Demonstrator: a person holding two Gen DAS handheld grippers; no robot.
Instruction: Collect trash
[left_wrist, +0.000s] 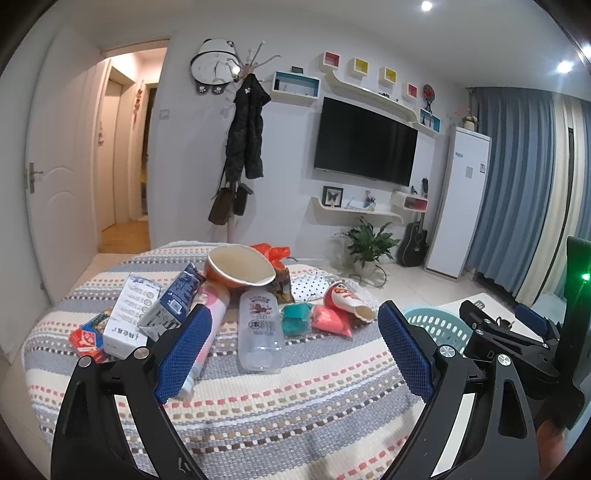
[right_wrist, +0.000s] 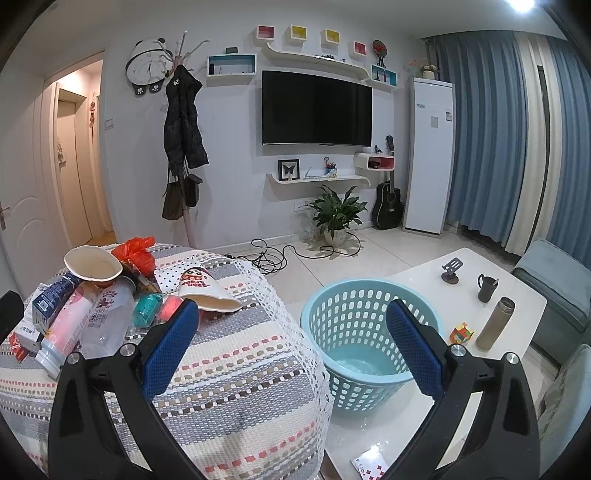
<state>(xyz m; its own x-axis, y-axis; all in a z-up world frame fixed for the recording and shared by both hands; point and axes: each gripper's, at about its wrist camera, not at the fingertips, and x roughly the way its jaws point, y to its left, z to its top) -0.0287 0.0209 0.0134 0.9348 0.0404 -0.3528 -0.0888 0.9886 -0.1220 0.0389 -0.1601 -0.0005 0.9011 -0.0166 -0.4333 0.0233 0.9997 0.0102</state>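
Observation:
Trash lies on a round table with a striped cloth (left_wrist: 258, 406): a clear plastic bottle (left_wrist: 260, 328), a pink tube (left_wrist: 212, 321), milk cartons (left_wrist: 173, 302), a paper bowl (left_wrist: 240, 267), a paper cup (left_wrist: 349, 301), teal (left_wrist: 295, 319) and pink (left_wrist: 330, 321) packets. My left gripper (left_wrist: 295, 350) is open and empty, just before the bottle. My right gripper (right_wrist: 291, 354) is open and empty, between the table (right_wrist: 221, 387) and a light blue basket (right_wrist: 362, 332). The basket holds nothing I can see. The right gripper also shows in the left wrist view (left_wrist: 517, 332).
The basket stands on a low white table (right_wrist: 461, 295) with a flask (right_wrist: 495, 325), a mug (right_wrist: 487, 288), a puzzle cube (right_wrist: 461, 332) and a card (right_wrist: 369, 465). Cables (right_wrist: 273, 254) and a potted plant (right_wrist: 336, 218) are on the floor. A sofa (right_wrist: 561, 280) is at right.

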